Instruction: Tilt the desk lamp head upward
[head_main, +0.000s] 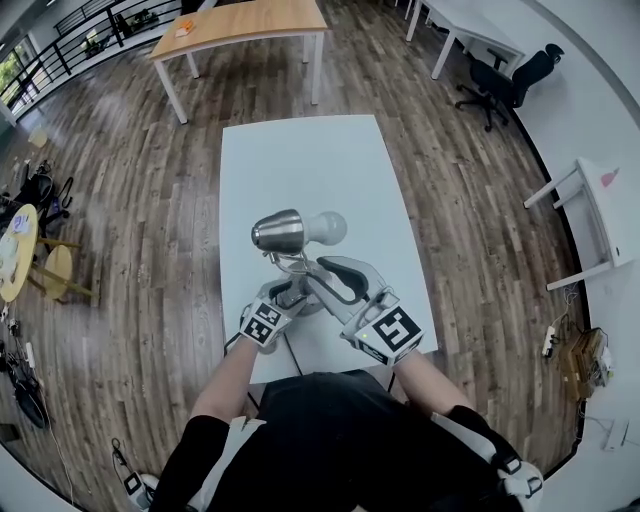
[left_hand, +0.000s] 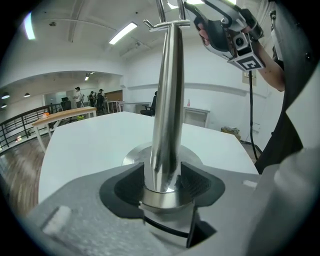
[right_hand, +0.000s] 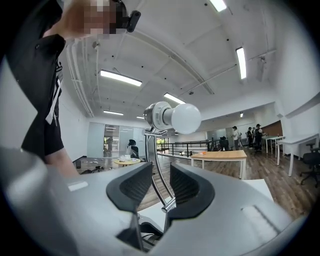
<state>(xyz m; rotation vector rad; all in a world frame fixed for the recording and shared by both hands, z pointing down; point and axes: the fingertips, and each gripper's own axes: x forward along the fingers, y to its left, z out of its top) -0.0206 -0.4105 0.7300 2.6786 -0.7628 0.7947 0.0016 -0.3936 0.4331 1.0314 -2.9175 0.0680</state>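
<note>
Head view, desk lamp: it stands on the near part of the white table (head_main: 300, 160), just ahead of me
Head view, lamp head (head_main: 278, 232): the chrome shade lies with its long axis across the picture, and the white bulb (head_main: 328, 227) points to my right
Head view, grippers: my left gripper (head_main: 285, 296) is low at the lamp's foot, and my right gripper (head_main: 325, 275) is beside it, reaching toward the stem under the head
Left gripper view, left gripper (left_hand: 162, 182): my jaws are clamped on the chrome post (left_hand: 167, 100) just above its round base (left_hand: 131, 156)
Left gripper view, post: its long axis stands upright, rising out of the top of the frame
Right gripper view, right gripper (right_hand: 161, 182): my jaws stand apart and grip nothing, and the lamp's thin curved arm (right_hand: 155, 170) shows in the gap beyond the pads
Right gripper view, lamp head (right_hand: 159, 116): it sits above my jaws, roughly level, and the bulb (right_hand: 186, 118) faces the right of the picture
</note>
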